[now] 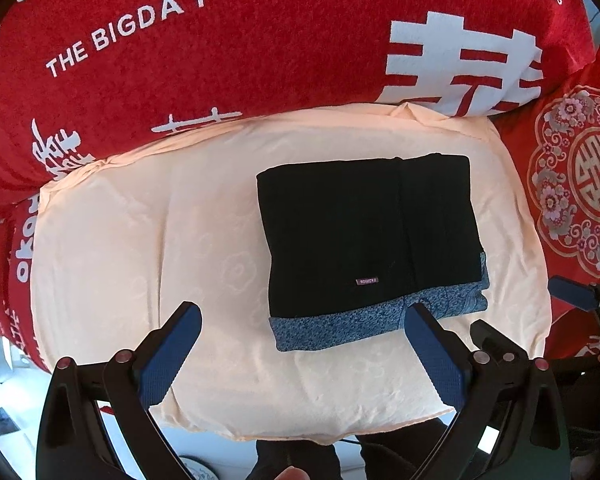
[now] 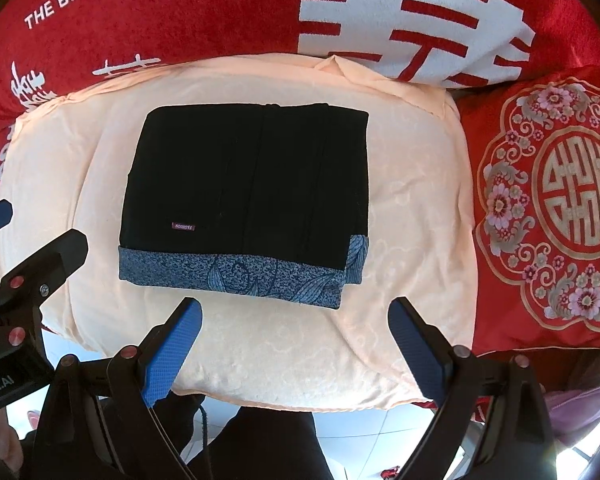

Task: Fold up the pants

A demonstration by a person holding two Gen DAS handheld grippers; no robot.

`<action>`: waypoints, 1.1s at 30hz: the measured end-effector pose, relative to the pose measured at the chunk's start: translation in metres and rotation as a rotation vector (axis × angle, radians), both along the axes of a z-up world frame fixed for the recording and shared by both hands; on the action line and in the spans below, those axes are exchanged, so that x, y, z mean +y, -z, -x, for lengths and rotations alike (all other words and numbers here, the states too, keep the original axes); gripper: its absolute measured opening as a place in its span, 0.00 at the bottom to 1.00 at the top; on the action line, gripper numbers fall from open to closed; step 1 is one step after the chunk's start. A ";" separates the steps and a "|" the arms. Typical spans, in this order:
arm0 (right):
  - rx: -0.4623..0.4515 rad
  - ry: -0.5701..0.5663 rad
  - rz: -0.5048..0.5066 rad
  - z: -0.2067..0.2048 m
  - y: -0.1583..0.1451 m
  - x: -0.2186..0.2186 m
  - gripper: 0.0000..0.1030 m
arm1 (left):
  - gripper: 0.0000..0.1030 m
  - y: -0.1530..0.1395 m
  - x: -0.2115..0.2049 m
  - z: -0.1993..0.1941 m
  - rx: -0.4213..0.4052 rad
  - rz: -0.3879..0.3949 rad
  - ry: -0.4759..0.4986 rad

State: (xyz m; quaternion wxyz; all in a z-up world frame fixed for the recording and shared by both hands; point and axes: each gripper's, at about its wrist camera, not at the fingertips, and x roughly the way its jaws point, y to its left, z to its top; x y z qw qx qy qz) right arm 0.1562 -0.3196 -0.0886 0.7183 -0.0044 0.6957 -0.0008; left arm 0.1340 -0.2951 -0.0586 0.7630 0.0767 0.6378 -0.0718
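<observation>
In the left wrist view, a pale peach cushion (image 1: 172, 240) fills the middle, and its cloth has a faint cloud pattern. Behind it lies a big red blanket (image 1: 220, 60) with white letters "THE BIGDAY" and large white characters. At the right edge there is a red pillow (image 1: 580, 184) with a round flower ornament. The pants (image 1: 364, 236) lie flat on the cushion, right of its centre, folded into a black rectangle with a blue patterned band along the near edge and a small label close to that band. The left gripper (image 1: 302, 316) hangs over the near part of the cushion with its jaws wide apart and nothing between them — the right blue pad (image 1: 432, 348) covers a bit of the blue band. Below the cushion a light floor shows.

In the right wrist view, the same cushion (image 2: 420, 200) carries the pants (image 2: 244, 184), here left of centre, well apart from the pillow (image 2: 548, 200). The blanket (image 2: 180, 12) runs along the top. The right gripper (image 2: 294, 312) is also spread open and empty, just before the blue band — not touching it. At the left edge, part of the left gripper (image 2: 40, 264) enters the picture. White floor tiles (image 2: 380, 432) show below.
</observation>
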 end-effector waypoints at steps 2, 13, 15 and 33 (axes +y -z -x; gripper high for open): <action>0.001 -0.003 -0.001 0.000 0.000 0.000 0.93 | 0.99 0.000 0.000 0.001 0.000 -0.001 -0.003; 0.009 -0.011 -0.005 0.004 0.001 0.001 0.93 | 0.99 -0.001 0.002 0.005 0.005 -0.008 -0.012; 0.010 -0.012 -0.004 0.004 0.001 0.001 0.93 | 0.99 0.000 0.002 0.006 0.005 -0.009 -0.014; 0.025 -0.014 -0.005 0.009 0.007 0.003 0.93 | 0.99 0.003 0.004 0.010 0.014 -0.005 -0.019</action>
